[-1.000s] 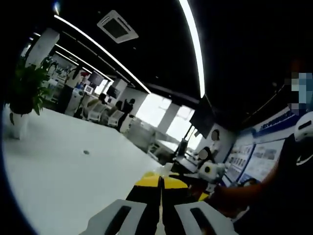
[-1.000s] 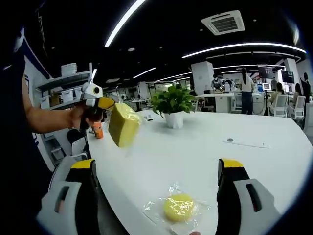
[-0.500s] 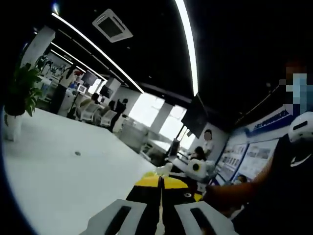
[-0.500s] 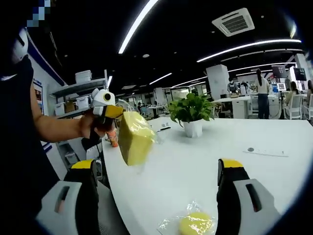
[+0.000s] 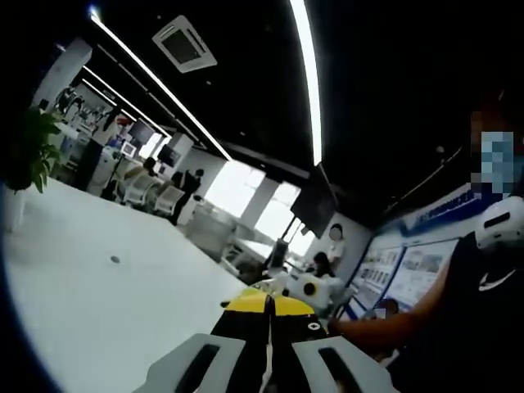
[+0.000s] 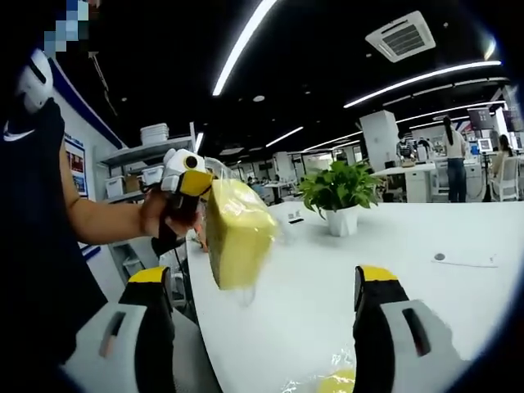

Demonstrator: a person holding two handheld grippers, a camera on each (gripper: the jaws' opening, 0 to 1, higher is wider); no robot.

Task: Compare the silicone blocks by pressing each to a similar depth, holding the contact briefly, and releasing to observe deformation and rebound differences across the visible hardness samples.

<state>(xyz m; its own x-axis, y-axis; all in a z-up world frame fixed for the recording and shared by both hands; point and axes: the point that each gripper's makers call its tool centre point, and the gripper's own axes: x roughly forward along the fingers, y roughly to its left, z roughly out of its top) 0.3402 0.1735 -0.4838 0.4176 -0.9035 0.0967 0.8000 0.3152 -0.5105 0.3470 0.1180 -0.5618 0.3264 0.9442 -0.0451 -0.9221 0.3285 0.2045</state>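
The yellow silicone block [image 6: 236, 234], wrapped in clear film, hangs in the air above the near edge of the white desk [image 6: 393, 262], pinched in my left claw [image 6: 203, 187]; in the left gripper view that claw [image 5: 268, 304] has its jaws drawn together. My right claw [image 6: 266, 286] stands wide open with nothing in it. A second yellow sample [image 6: 338, 382], also in film, lies on the desk low between the right jaws. I judge this a carry step, not a press. Next I should set the block down flat, then press it.
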